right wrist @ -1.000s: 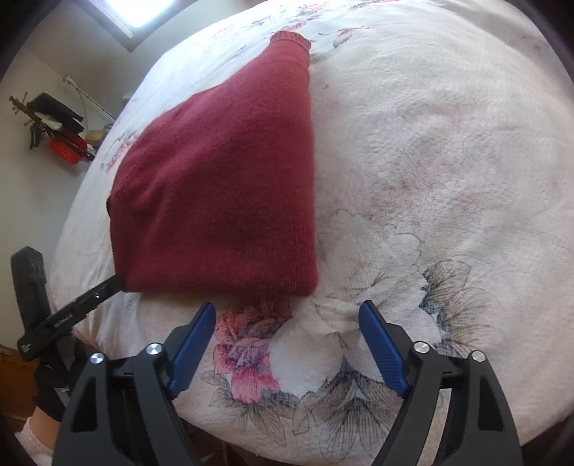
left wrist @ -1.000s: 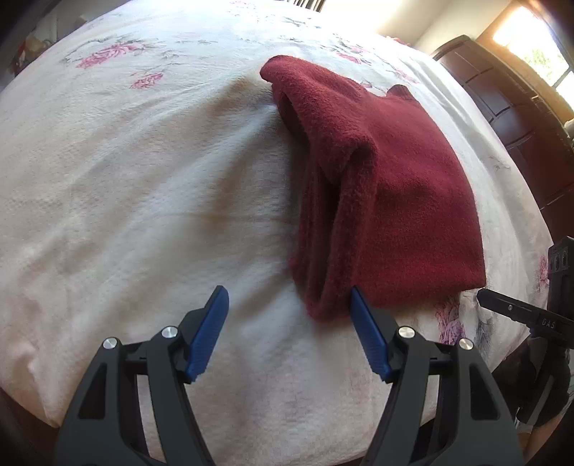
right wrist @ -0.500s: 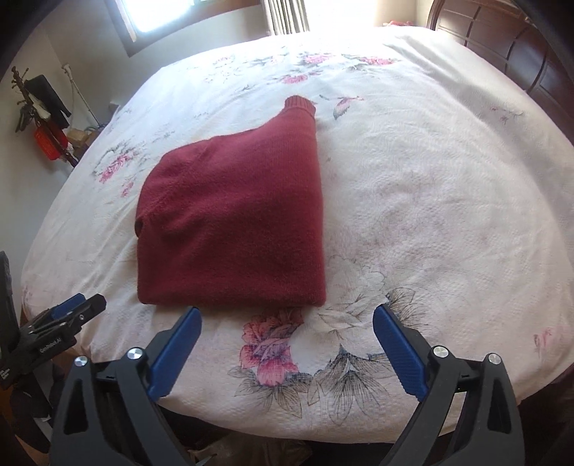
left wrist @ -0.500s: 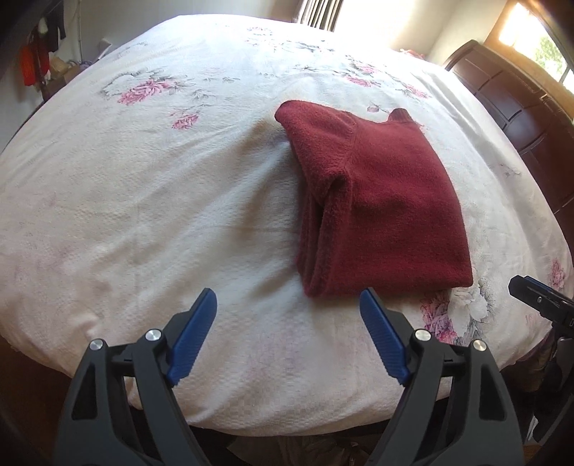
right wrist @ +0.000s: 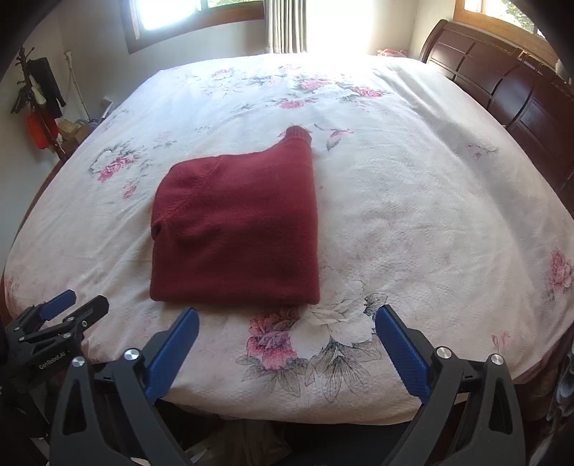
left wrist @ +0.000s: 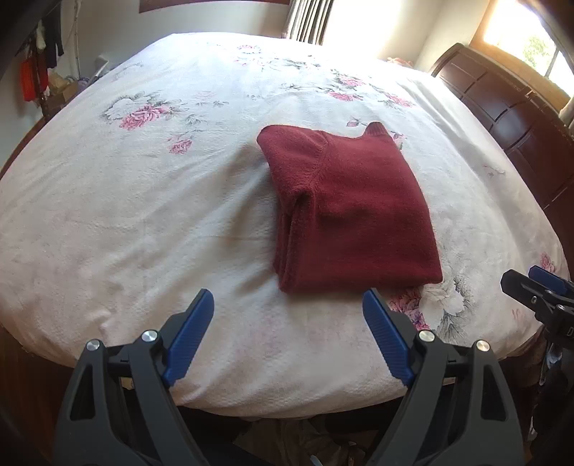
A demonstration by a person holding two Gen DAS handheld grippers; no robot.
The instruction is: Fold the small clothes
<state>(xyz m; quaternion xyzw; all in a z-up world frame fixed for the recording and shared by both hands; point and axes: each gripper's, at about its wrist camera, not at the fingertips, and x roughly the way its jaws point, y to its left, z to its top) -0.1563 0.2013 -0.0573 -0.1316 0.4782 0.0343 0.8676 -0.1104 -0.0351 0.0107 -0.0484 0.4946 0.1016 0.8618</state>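
Note:
A dark red sweater [left wrist: 351,211] [right wrist: 236,233] lies folded into a rough square on the white floral bedspread [left wrist: 143,200] [right wrist: 430,215], near the bed's front edge, with one cuff poking out at its far corner. My left gripper [left wrist: 287,301] hangs open in front of the sweater's near left corner, clear of the cloth. My right gripper [right wrist: 287,319] is open too, just short of the sweater's near right edge, holding nothing. Each gripper shows at the edge of the other's view, the right gripper [left wrist: 538,286] and the left gripper [right wrist: 57,315].
A dark wooden headboard [left wrist: 509,107] [right wrist: 502,89] runs along the right side of the bed. Clothes and clutter hang at the left wall [right wrist: 39,107]. Bright windows and a curtain [right wrist: 285,25] are behind the bed. The bed's front edge lies right under both grippers.
Both grippers have drawn back and up from the sweater, which now looks smaller and farther off. The sweater stays folded and still. Both pairs of jaws stay open.

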